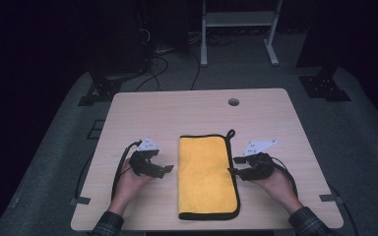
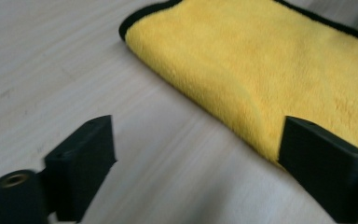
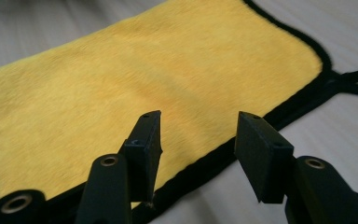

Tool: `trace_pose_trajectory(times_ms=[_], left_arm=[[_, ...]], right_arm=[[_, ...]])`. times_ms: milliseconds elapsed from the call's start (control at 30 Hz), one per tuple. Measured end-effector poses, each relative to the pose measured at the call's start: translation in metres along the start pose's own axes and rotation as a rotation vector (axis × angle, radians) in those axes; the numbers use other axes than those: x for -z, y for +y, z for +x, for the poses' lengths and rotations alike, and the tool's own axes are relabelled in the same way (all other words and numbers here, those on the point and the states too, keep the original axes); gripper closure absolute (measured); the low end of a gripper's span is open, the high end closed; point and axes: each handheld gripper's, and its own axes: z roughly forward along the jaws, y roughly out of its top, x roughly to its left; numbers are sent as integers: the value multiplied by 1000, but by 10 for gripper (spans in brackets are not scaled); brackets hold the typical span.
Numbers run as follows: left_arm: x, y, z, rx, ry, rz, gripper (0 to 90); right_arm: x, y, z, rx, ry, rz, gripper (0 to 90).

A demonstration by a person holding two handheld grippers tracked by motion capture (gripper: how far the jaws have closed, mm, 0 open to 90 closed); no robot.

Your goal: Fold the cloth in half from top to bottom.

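Broadly, the light wooden table [image 1: 142, 105] carries a single yellow towel [image 1: 206, 174], folded into a long strip with black piping, lying lengthwise at the middle of the near half with its hanging loop [image 1: 230, 133] at the far right corner. Judging from how it lies, the folding looks done or nearly so: the layers sit flush, the edges are aligned, and neither tool has hold of the cloth; at most one more fold or a final straightening seems left. The left gripper [image 1: 163, 171] hangs just beside the towel's left edge, its jaws spread wide with nothing between them, while the right gripper [image 1: 235, 172] sits at the right edge, jaws partly parted and likewise empty. The left gripper view adds what the high view cannot: the soft rounded fold [image 2: 223, 100] along that side, with bare wood between the jaws and one jaw in front of the cloth. The right gripper view shows the black piping [image 3: 261, 128] crossing between its jaws and the plush nap close up.
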Motion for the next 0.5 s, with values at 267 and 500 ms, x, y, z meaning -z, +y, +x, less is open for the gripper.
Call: trace_pose_trajectory(times_ms=[267, 500], left_arm=[[-15, 25, 12, -15, -10, 17, 234], [-33, 42, 25, -24, 0, 13, 308]], right_arm=[[-15, 15, -28, -36, -35, -14, 490], [-35, 26, -52, -78, -93, 5, 458]])
